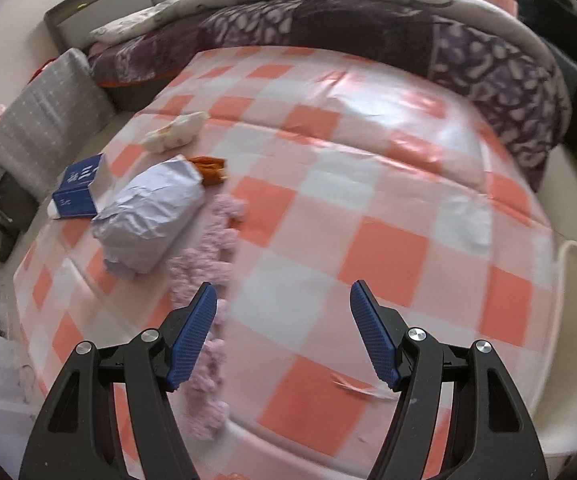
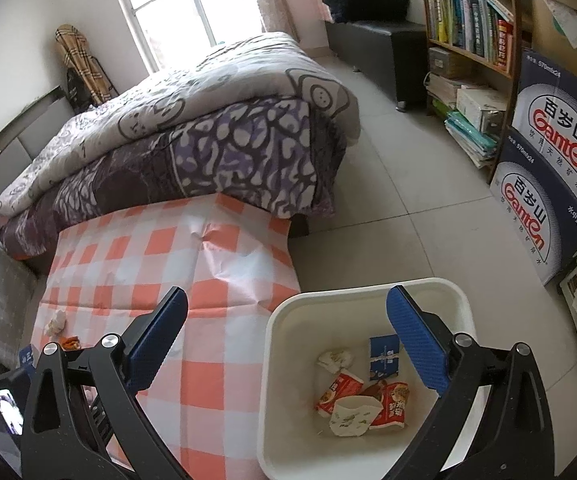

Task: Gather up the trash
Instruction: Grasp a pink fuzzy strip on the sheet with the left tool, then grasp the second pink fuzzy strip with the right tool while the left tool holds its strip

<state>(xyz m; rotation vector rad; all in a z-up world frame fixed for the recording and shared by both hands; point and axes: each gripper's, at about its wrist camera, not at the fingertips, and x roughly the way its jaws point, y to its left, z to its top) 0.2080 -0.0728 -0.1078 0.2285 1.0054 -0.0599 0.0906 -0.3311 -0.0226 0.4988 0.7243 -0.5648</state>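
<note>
A: Biggest risk? The left gripper (image 1: 282, 330), jaws apart and empty, sits beside the fluffy pink scarf (image 1: 208, 264) — it could snag that, not trash.

B: And the crumpled pale-lilac paper bag (image 1: 150, 216) is just beyond the scarf — puffy, creased, likely slippery.

A: Right gripper (image 2: 288, 338) hangs apart, empty, over the white square plastic bin (image 2: 276, 360).

"Ganten", "570ml×24" on 2 stacked blue cartons (image 2: 548, 184) by bookshelf.
</note>
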